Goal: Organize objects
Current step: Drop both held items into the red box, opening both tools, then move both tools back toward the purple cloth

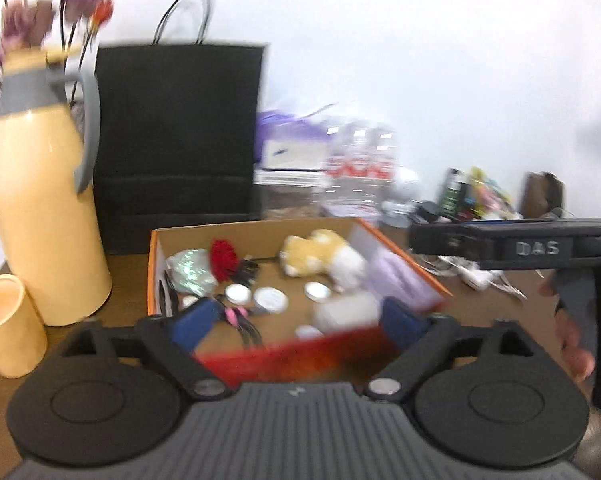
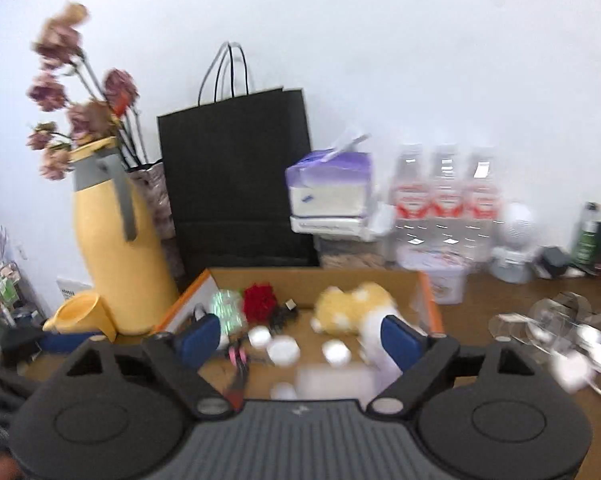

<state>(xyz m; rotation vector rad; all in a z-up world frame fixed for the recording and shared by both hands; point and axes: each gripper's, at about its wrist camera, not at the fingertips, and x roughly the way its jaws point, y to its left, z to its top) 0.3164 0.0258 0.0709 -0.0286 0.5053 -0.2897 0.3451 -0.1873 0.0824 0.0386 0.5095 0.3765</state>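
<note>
An open cardboard box (image 1: 256, 229) with orange edges sits on the wooden table. It holds a yellow and white plush toy (image 1: 320, 258), a red flower (image 1: 223, 258), a shiny green packet (image 1: 190, 270), three round white tins (image 1: 270, 299) and small dark clips. My left gripper (image 1: 296, 322) is open and empty at the box's blurred red near edge. In the right wrist view the box (image 2: 312, 276) holds the plush toy (image 2: 354, 307) and red flower (image 2: 260, 300). My right gripper (image 2: 296, 340) is open and empty over the box.
A yellow jug (image 1: 40, 200) and a yellow mug (image 1: 4, 324) stand left of the box. A black paper bag (image 1: 176, 136) stands behind it. Water bottles (image 2: 444, 200), a tissue pack (image 2: 328, 192) and clutter line the wall. Clear plastic pieces (image 2: 560, 320) lie at right.
</note>
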